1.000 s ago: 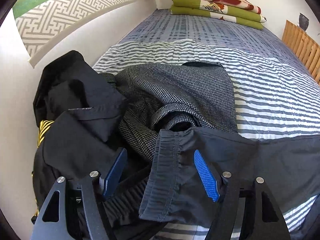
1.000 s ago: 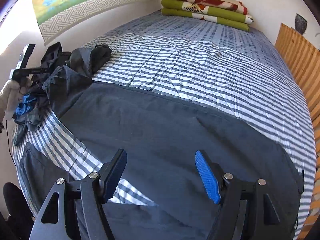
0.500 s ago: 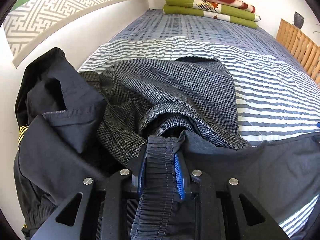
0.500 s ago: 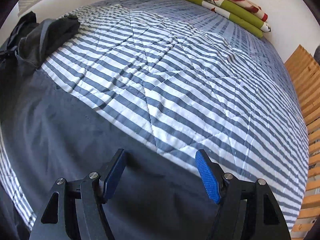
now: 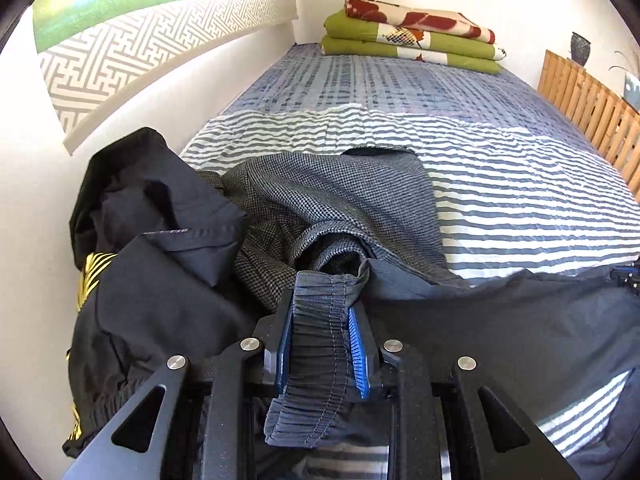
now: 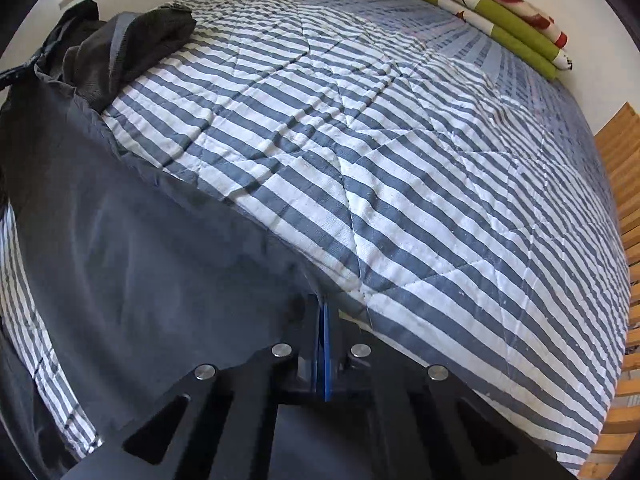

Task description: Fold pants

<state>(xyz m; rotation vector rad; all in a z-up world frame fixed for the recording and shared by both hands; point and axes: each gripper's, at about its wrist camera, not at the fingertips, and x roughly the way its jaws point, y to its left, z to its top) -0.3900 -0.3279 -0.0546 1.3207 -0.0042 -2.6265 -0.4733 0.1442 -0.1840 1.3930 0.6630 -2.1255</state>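
my left gripper [image 5: 320, 344] pinches the elastic waistband [image 5: 318, 320] of the dark grey pants [image 5: 500, 320]; my right gripper [image 6: 323, 320] is pressed together on their edge, over the striped quilt [image 6: 400, 160].

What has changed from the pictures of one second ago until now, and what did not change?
The left claw, open before, closed on the gathered elastic waistband of the dark grey pants. The right claw, also open before, came down to the pants' far edge and shut there; whether it pinches cloth is not clear. The pile of dark clothes, the striped blue-white quilt and the folded green blankets stayed in place.
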